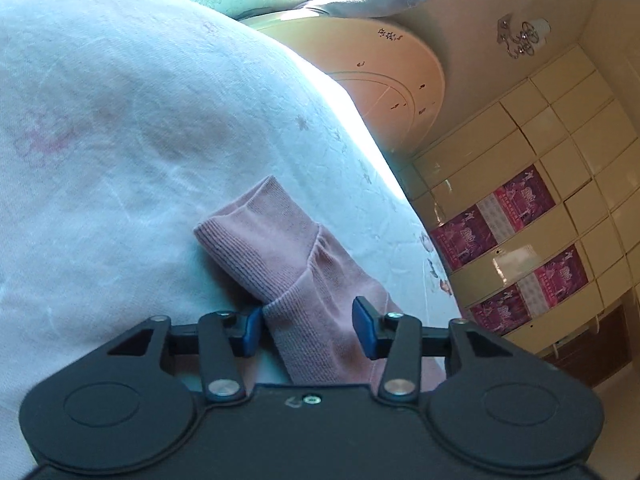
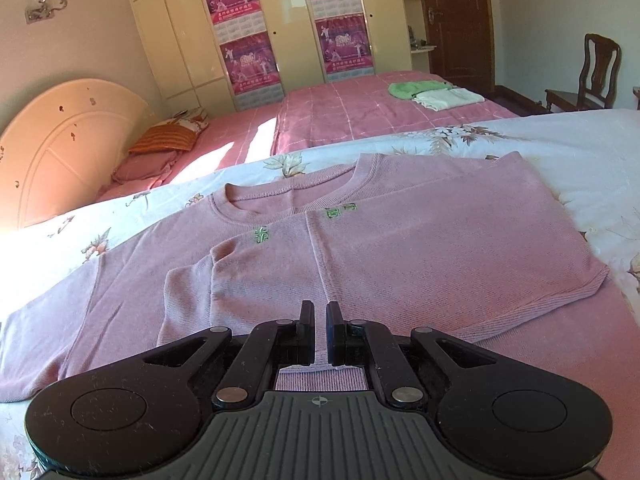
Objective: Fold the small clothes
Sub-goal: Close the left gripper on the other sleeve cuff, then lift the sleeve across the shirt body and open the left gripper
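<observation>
A pink knit sweater (image 2: pixel 400 240) lies flat on the floral white bedsheet (image 2: pixel 560 140), neck away from me, its right half folded in over the chest. My right gripper (image 2: pixel 318 316) hovers over its lower middle, jaws nearly closed with a thin gap and nothing between them. In the left wrist view the sweater's left sleeve (image 1: pixel 288 256) with its ribbed cuff lies on the sheet (image 1: pixel 120 140). My left gripper (image 1: pixel 308 330) is open, its blue pads on either side of the sleeve.
A second bed with a pink cover (image 2: pixel 380 112) holds folded green and white clothes (image 2: pixel 432 94). A cream headboard (image 2: pixel 68 140), a wardrobe with posters (image 2: pixel 288 28), a brown door (image 2: pixel 456 20) and a wooden chair (image 2: pixel 592 76) stand beyond.
</observation>
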Available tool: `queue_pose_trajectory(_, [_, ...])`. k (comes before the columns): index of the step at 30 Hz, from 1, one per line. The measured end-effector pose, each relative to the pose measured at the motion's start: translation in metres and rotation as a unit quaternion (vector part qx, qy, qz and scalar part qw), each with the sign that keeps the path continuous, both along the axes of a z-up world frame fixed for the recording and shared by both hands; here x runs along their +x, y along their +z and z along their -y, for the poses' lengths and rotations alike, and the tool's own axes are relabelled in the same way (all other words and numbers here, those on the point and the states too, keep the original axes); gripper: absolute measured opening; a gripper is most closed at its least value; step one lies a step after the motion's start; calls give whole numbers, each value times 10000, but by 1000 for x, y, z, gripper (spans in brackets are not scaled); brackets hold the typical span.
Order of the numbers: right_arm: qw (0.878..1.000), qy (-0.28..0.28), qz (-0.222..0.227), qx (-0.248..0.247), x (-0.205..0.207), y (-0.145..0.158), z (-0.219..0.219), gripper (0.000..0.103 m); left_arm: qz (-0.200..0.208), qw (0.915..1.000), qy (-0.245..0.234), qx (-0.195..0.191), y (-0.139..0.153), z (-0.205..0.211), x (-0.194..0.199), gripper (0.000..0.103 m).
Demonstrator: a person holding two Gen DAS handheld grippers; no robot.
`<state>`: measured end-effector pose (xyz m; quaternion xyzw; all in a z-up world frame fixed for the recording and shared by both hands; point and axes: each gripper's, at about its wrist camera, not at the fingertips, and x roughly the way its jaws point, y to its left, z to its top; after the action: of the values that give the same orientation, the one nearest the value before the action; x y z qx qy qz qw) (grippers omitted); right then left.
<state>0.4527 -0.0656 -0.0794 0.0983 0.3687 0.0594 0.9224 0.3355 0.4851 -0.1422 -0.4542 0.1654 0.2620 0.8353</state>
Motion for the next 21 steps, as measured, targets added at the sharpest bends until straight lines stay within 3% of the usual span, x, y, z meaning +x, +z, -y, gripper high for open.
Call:
queue_pose_trajectory(1, [10000, -13, -1, 14, 0, 0, 2, 5, -210, 9997, -105, 85, 3, 2, 6, 5])
queue_pose_trajectory(4, [10000, -35, 28, 50, -3, -1, 11, 5, -182, 9953, -537, 787, 28, 30, 13, 5])
queue_pose_trajectory(9, [9998, -36, 47, 177, -3, -5, 29, 5, -184, 9698, -1726, 1713, 66, 114, 50, 5])
queue_pose_trajectory(13, [9994, -85, 88, 332, -1, -6, 46, 5, 28, 9451, -2574, 2014, 80, 196, 86, 5])
queue_pose_trajectory(16, [9990, -115, 97, 417, -1, -6, 62, 5, 85, 9275, -3126, 2048, 75, 260, 114, 5])
queue_pose_trajectory(21, [9982, -149, 102, 570, 3, -3, 88, 5, 216, 9069, -3719, 1970, 67, 346, 149, 5])
